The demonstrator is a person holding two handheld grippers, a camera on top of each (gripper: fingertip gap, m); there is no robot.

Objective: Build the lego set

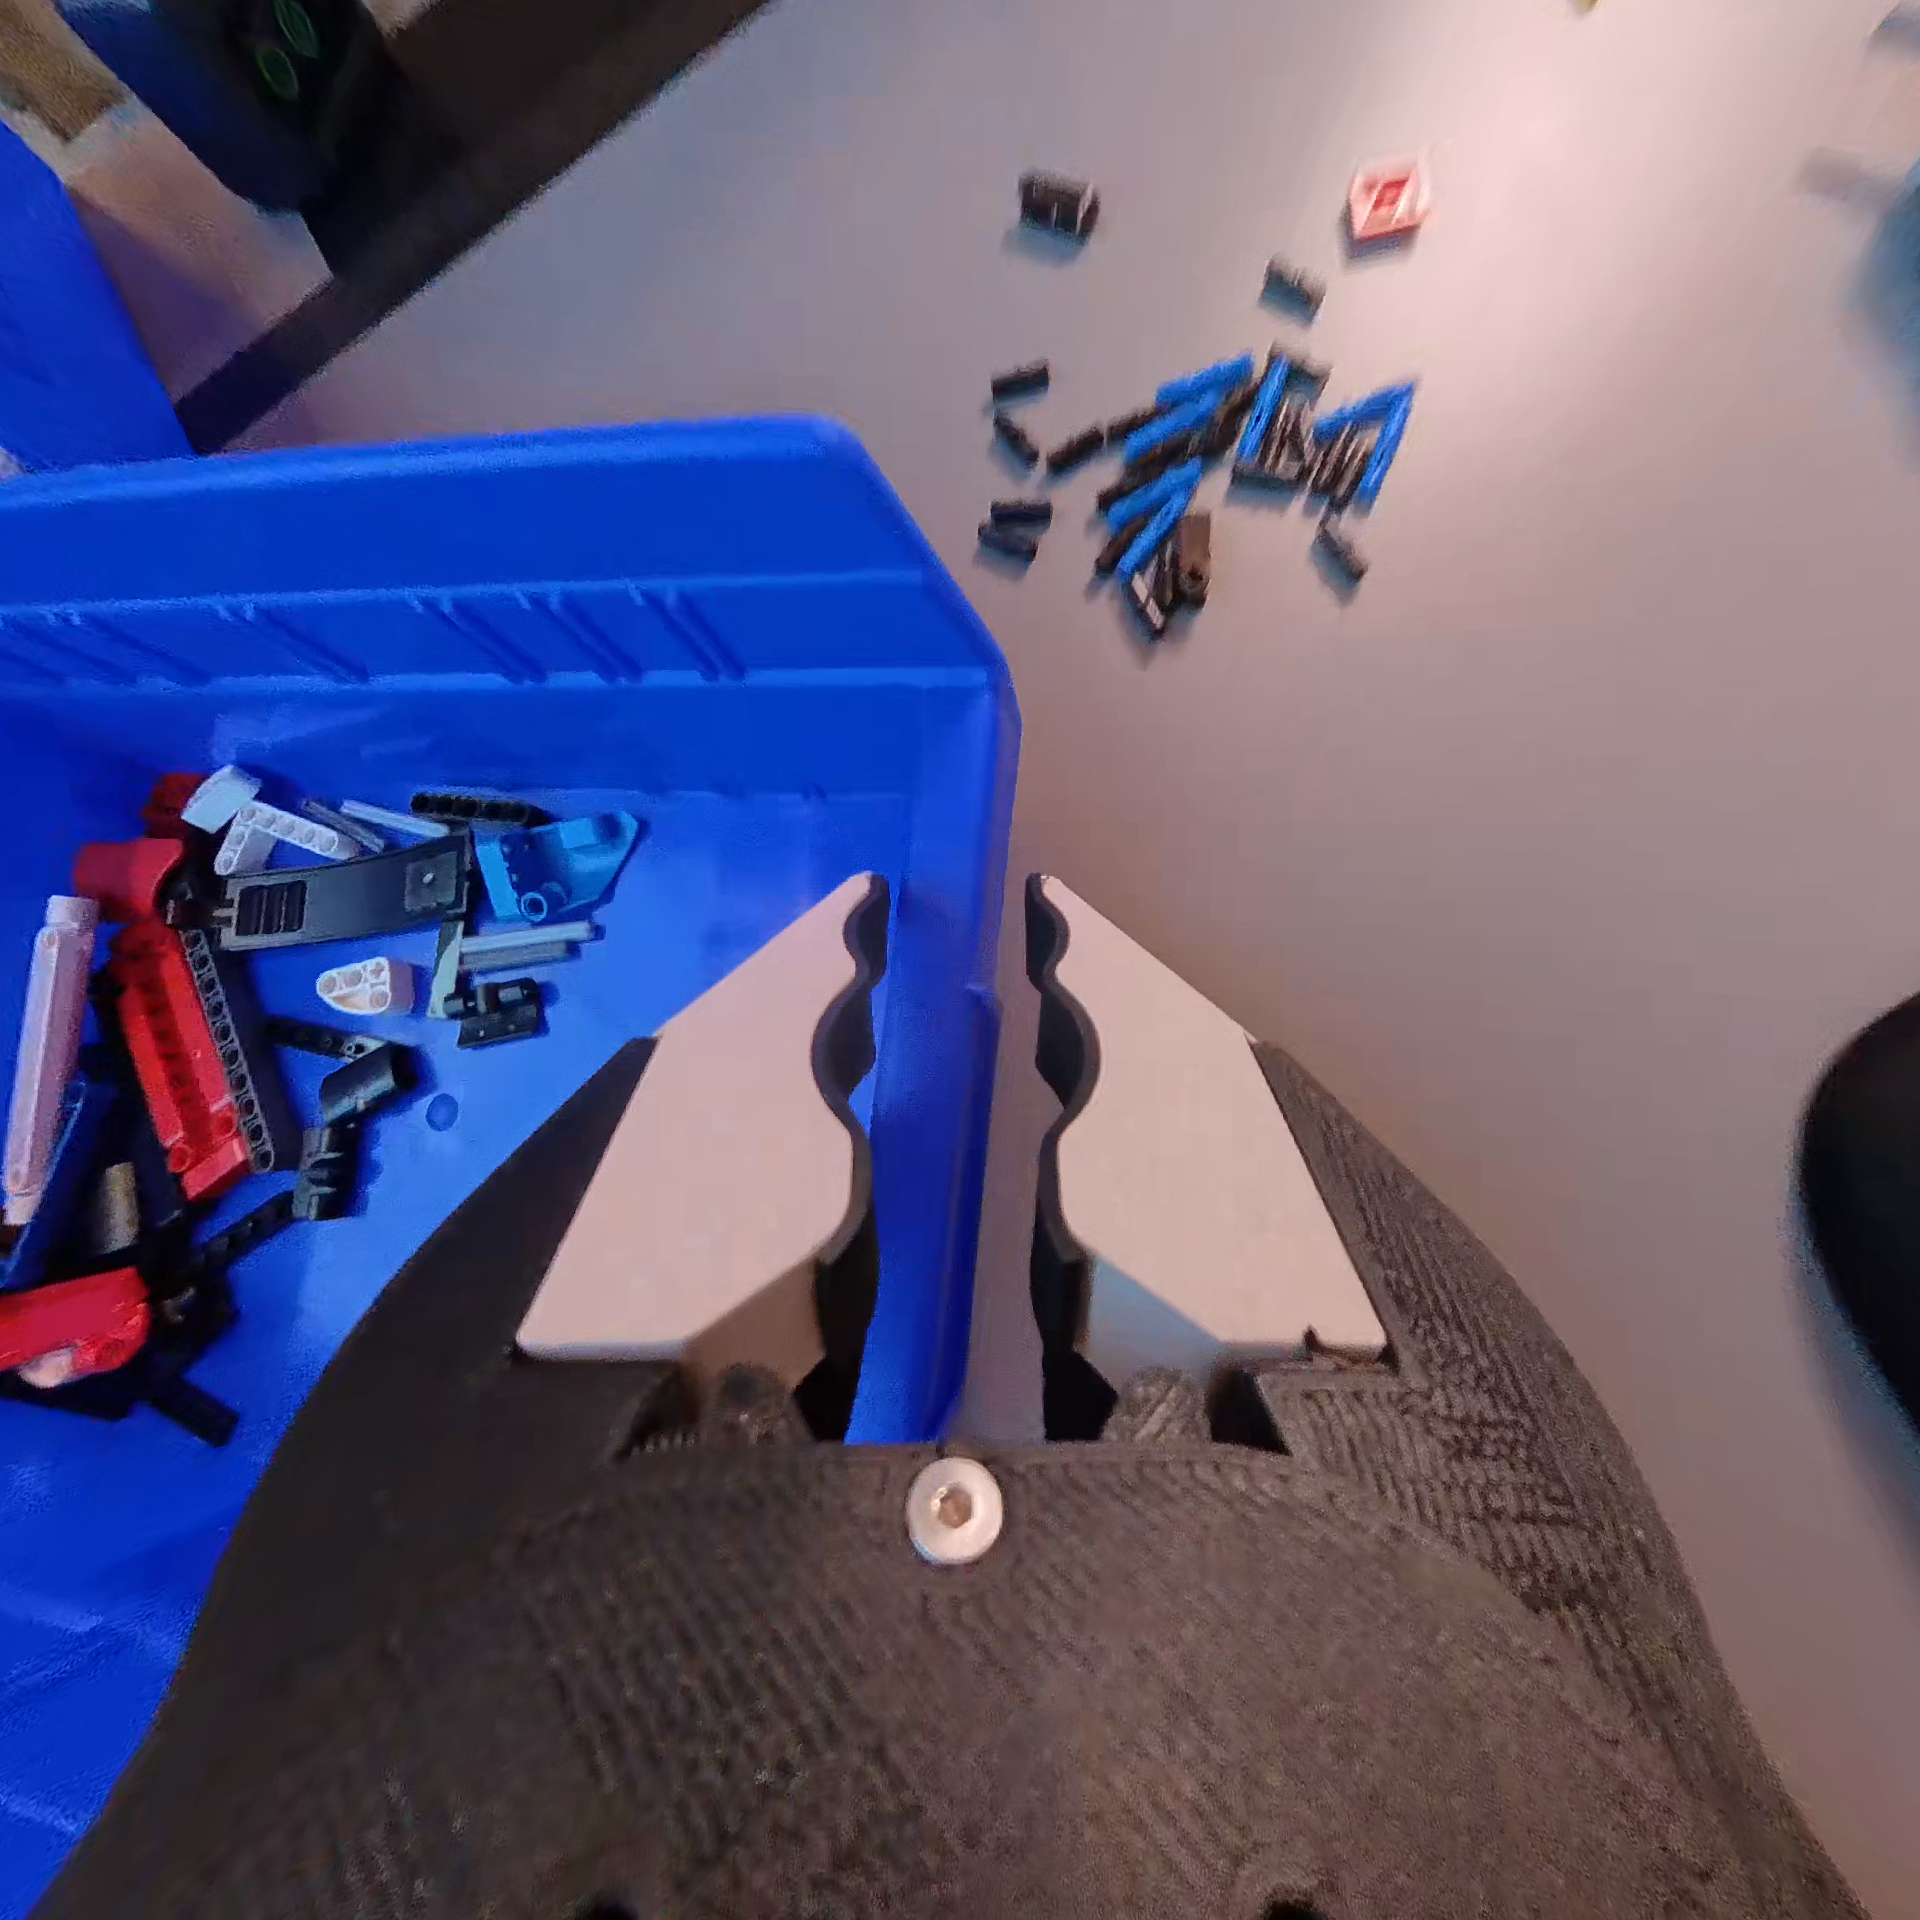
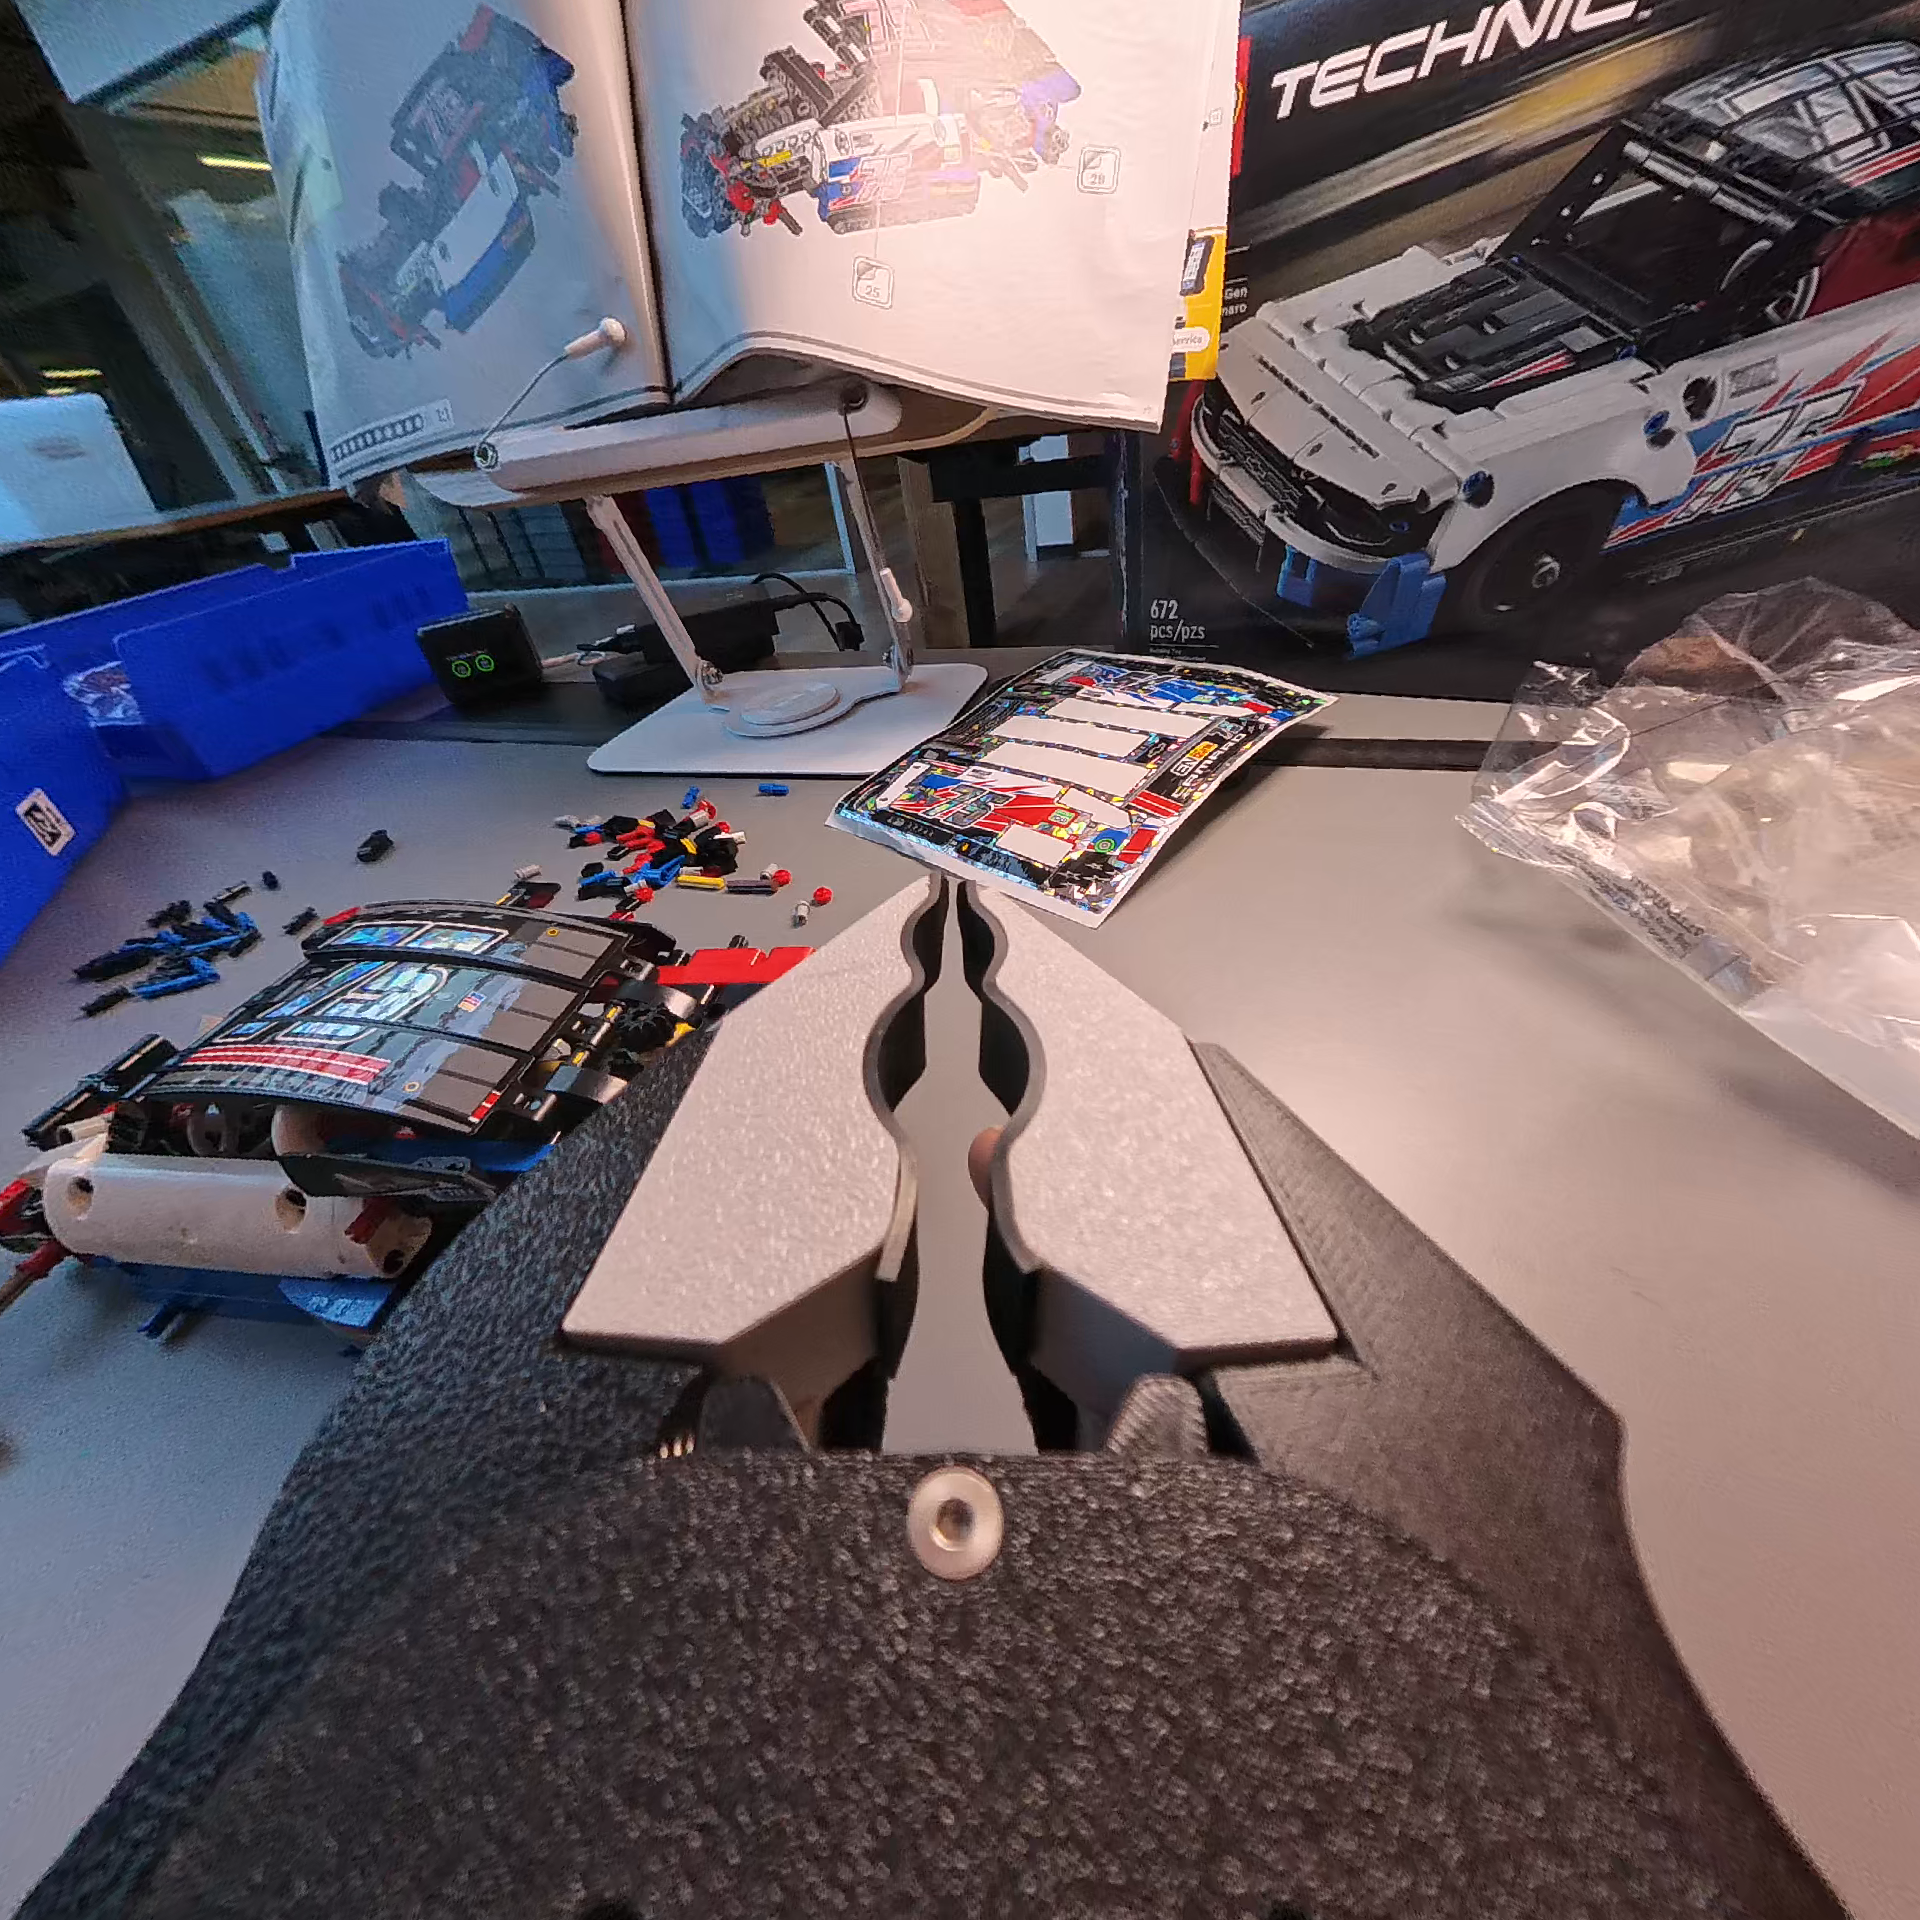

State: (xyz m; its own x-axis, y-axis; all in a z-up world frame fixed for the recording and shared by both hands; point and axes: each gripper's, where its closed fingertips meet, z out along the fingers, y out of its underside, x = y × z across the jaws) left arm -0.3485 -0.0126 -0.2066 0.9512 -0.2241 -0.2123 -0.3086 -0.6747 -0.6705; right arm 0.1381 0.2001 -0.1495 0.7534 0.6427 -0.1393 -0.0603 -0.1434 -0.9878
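In the left wrist view my left gripper (image 1: 956, 883) is open and empty. It hovers over the right wall of a blue bin (image 1: 520, 644), and that wall runs between its jaws. The bin holds several red, black, white and blue lego pieces (image 1: 177, 1039). In the right wrist view my right gripper (image 2: 951, 883) is shut, tips almost touching, with a small tan piece (image 2: 985, 1148) caught low between its jaws. The partly built car (image 2: 343, 1049), with a stickered black roof, lies on the table to its left.
Blue and black pins (image 1: 1216, 457) and a red tile (image 1: 1387, 197) lie on the grey table. The right wrist view shows loose small pieces (image 2: 665, 847), a sticker sheet (image 2: 1081, 779), an instruction booklet (image 2: 883, 208) on a stand, the set's box (image 2: 1558, 312), a plastic bag (image 2: 1714, 769) and blue bins (image 2: 260, 655). About 55 centimetres separates my left fingertips from my right.
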